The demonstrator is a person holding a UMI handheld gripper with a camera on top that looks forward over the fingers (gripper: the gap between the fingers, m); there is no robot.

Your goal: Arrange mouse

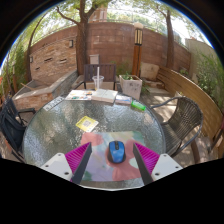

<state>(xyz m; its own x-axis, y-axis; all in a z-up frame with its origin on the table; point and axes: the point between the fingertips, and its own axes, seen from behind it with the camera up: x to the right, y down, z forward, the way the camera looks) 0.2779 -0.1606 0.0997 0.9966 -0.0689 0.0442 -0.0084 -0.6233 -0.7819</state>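
The mouse (117, 151) is blue and sits on a colourful mat (112, 147) near the close edge of a round glass counter (60, 125). Its long axis runs straight away from the camera, pretty much in line with the fingers; can't tell which end is the front from here. The gripper (112, 160) has its jaws spread wide, with the mouse between them and a clear gap on both sides, so nothing is pinching it. The pink pads (77, 158) show on the inner faces of the fingers, left and right of the mouse. Further out on the glass, left of the mat, there's a small yellow card (87, 123) lying flat, well apart from the mouse. Nothing sits between the fingers and the mouse. Beyond the round counter is a second, lower table (105, 97) with a white cup (98, 83), some papers and a green thing (137, 105) at its near right corner. A planter box (130, 84) stands behind that. Dark wicker chairs flank the counter, one on the left (12, 126) and one on the right (185, 118). In the back there's a brick wall (115, 45) with trees (84, 16) over it, all outdoors in a patio.
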